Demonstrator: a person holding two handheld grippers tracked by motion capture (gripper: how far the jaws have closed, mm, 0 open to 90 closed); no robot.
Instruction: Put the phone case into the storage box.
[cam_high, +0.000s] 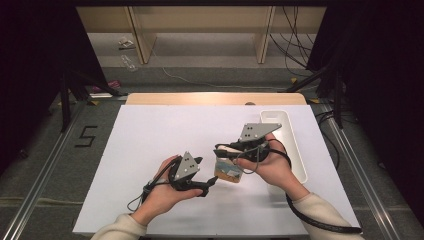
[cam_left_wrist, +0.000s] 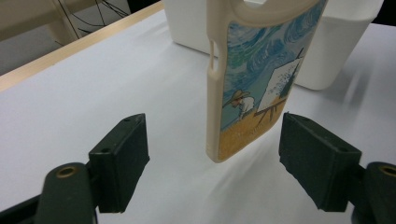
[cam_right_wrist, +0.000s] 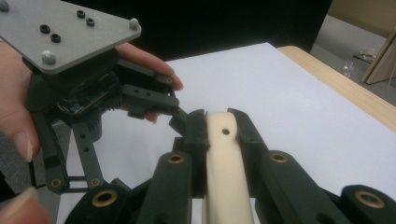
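Gripping phone case (cam_right_wrist: 223, 163), white bin (cam_left_wrist: 336, 42) behind

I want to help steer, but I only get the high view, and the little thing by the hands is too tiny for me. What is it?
Observer: It is a cream-coloured rubbery phone case with a painted picture on its back: someone in a straw hat painting at an easel.
Operator: Is anybody holding it?
Observer: Yes. The right gripper is shut on its edge, one black jaw on each side, as the right gripper view shows.
Operator: And the other one?
Observer: The left gripper is open. The case hangs between its pads, touching neither.
Operator: Is the case on the table?
Observer: No, its lower end hangs above the white table top, with the white plastic bin behind it.
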